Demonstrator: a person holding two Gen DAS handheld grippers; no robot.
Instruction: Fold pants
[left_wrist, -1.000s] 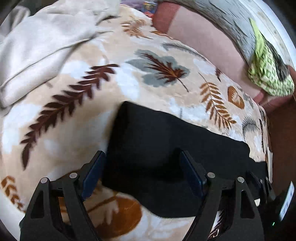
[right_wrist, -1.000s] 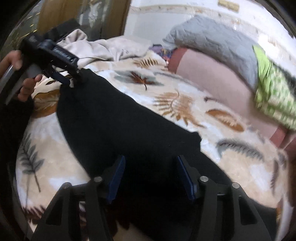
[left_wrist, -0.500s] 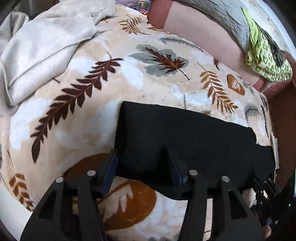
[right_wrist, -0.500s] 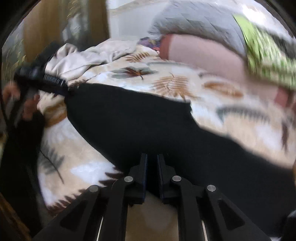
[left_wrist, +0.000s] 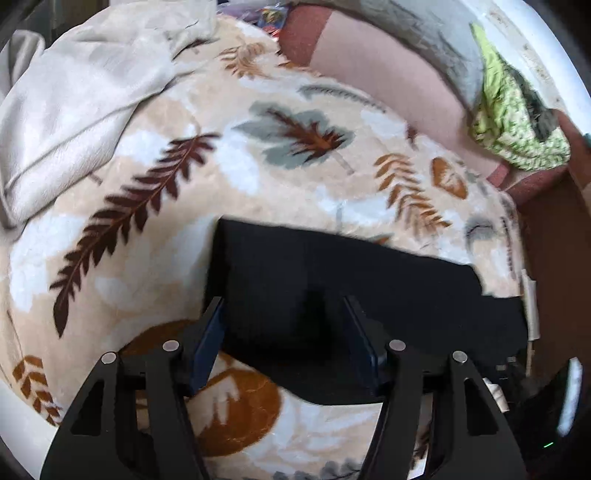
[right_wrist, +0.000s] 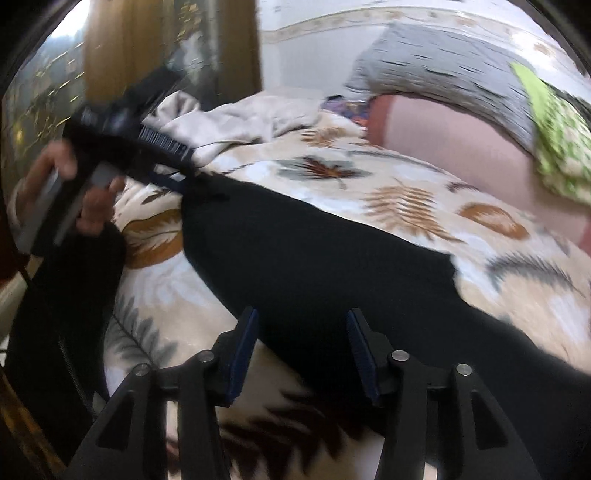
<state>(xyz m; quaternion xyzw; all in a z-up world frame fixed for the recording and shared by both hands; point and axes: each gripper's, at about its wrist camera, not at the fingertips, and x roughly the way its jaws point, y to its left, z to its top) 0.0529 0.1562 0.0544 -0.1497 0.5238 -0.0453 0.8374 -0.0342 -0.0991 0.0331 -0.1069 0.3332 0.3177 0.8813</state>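
Observation:
Black pants (left_wrist: 332, 280) lie flat across a leaf-patterned blanket (left_wrist: 229, 166) on a bed. My left gripper (left_wrist: 284, 306) hovers over their left end. Its jaws are opening, with black cloth below and between the pads, and the pads do not press on it. My right gripper (right_wrist: 303, 314) stands over the near edge of the pants (right_wrist: 314, 251). Its jaws are opening too, and nothing is pinched between them. In the right wrist view, a hand (right_wrist: 92, 206) holds the left gripper (right_wrist: 181, 177) at the far end of the pants.
A crumpled beige cloth (left_wrist: 85, 103) lies at the back left of the bed. A pink bolster (left_wrist: 373, 70), a grey blanket (left_wrist: 417, 22) and a green patterned cloth (left_wrist: 517, 125) are along the back right. The bed's edge drops off at the right (left_wrist: 554, 258). The person's dark clothing (right_wrist: 55, 314) is at the left.
The right jaws went from apart to shut at the pants' near edge and have now opened again. The left jaws narrowed, then widened a little, and the left gripper rose slightly.

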